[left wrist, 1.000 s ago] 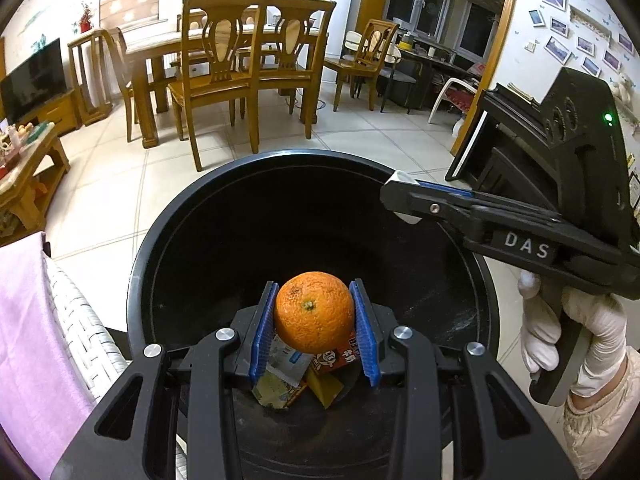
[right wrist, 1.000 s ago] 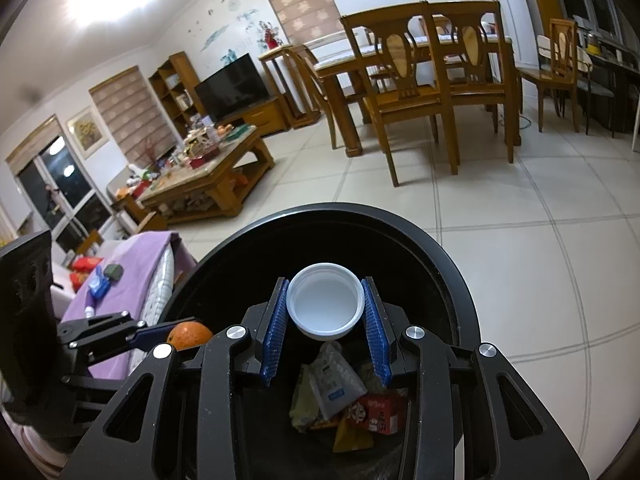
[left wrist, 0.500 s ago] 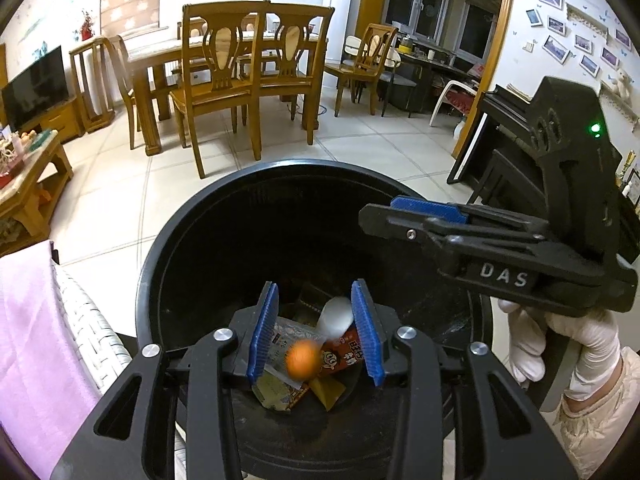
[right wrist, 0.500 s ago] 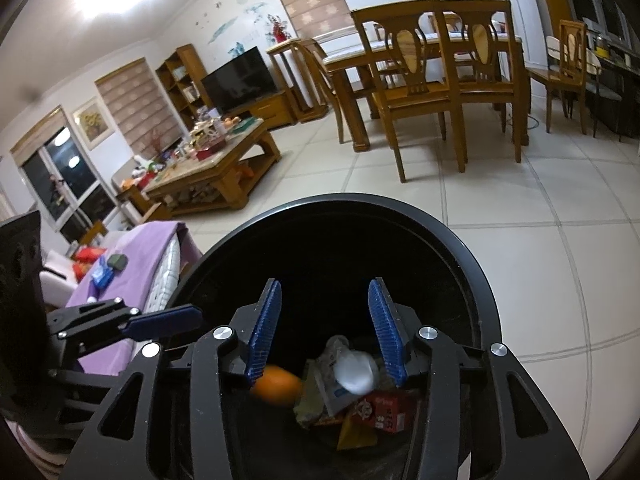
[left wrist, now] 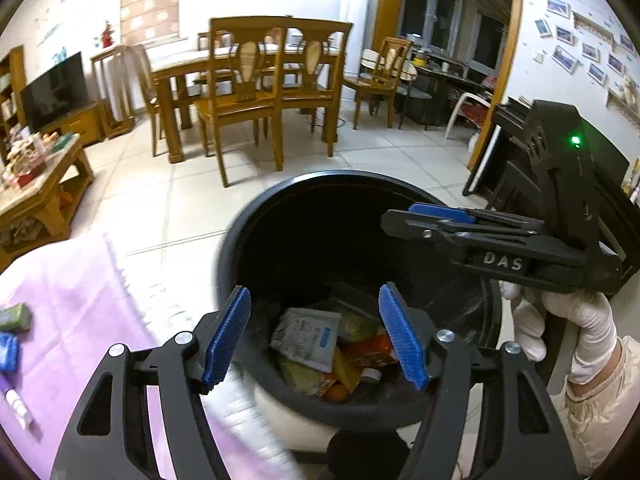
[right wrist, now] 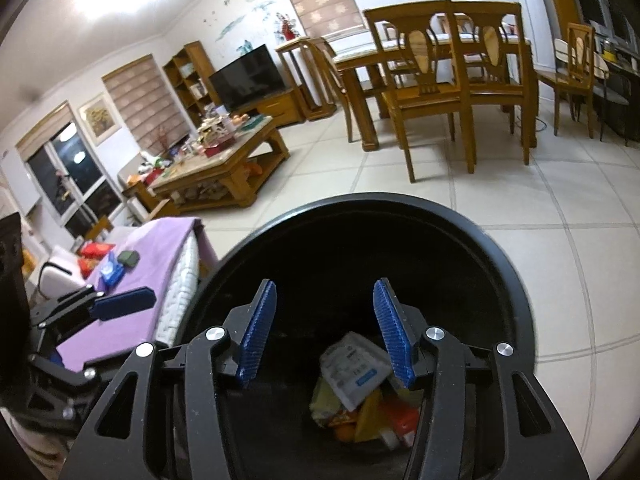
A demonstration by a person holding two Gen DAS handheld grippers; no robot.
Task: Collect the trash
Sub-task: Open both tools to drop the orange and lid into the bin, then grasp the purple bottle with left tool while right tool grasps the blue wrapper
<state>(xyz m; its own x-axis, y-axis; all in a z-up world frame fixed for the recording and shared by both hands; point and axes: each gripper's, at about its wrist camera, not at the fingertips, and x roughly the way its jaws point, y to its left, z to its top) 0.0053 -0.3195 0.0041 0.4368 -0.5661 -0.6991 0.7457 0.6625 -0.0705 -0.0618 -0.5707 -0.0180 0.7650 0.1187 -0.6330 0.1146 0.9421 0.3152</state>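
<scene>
Above the black bin (left wrist: pixel 256 232): left gripper (left wrist: pixel 316 332) and right gripper (right wrist: pixel 326 330) both empty, jaws opening wide. Orange (left wrist: pixel 337 393) lies among wrappers (right wrist: pixel 354 364) inside.

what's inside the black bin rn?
Black bin holds a white packet, yellow wrapper, red carton and an orange, mostly buried. Anything beneath the pile is hidden.

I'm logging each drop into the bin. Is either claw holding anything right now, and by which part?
Nothing is held. The left claw and right claw are both empty and opening over the bin; the orange lies inside with the wrappers.
</scene>
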